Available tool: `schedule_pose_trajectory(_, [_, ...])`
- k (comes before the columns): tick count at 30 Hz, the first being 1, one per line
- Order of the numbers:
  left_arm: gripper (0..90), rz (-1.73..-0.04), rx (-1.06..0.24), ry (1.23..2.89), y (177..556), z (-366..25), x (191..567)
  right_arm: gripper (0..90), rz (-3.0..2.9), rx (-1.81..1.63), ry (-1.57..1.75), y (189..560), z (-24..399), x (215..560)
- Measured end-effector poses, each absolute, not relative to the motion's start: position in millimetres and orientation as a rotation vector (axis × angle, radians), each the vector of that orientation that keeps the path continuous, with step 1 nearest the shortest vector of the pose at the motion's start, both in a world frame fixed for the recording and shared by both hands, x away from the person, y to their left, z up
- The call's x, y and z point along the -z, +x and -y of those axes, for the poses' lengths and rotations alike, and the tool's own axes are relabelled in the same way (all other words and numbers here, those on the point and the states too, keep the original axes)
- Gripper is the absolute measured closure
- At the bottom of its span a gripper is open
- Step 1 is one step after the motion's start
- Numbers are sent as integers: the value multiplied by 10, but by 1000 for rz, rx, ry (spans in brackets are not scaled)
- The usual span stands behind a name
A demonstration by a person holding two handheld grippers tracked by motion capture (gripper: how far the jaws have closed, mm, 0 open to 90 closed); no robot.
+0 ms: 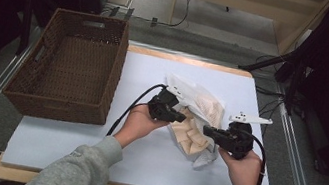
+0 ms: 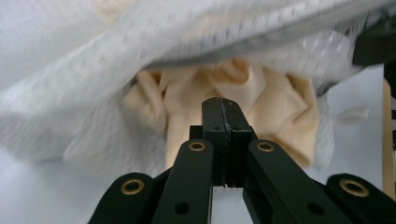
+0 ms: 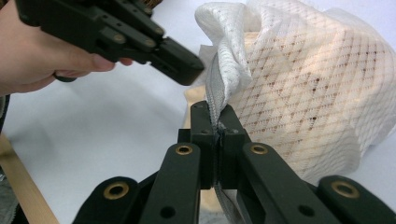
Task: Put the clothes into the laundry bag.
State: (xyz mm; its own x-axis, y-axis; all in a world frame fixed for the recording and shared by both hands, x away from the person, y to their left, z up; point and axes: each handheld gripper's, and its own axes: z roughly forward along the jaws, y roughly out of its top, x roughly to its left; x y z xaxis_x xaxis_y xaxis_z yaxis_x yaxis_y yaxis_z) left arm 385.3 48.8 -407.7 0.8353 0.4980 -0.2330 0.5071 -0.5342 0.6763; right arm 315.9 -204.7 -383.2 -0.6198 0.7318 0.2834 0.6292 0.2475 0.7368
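a: where is the mesh bag [image 1: 200,106]?
b: on the table [image 1: 68,142], right of the basket [image 1: 75,70].
a: fingers?
b: right gripper [image 3: 217,126] pinches the bag's zipper edge; left gripper [image 2: 223,109] closed, empty, before the cream cloth [image 2: 275,100].

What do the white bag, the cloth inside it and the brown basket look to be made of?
White bag: a thin synthetic mesh, probably; diamond-patterned open weave, semi-sheer, with a stitched edge. Cloth inside: soft matte cream fabric, possibly cotton; it folds loosely and shows no sheen. Basket: woven wicker or rattan-like strands, dark brown, matte.
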Motion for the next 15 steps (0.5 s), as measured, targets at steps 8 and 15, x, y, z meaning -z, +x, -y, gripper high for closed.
schedule_pose_trajectory(8, [900, -789, 4, 2262, 3841, -747, 4370, 887, -2397, -1315, 1303, 3214, 2005, 3845])
schedule_pose_trajectory(15, [900, -799, -1, 2320, 3877, -682, 4644, 887, -2403, -1318, 1301, 3254, 1998, 3850])
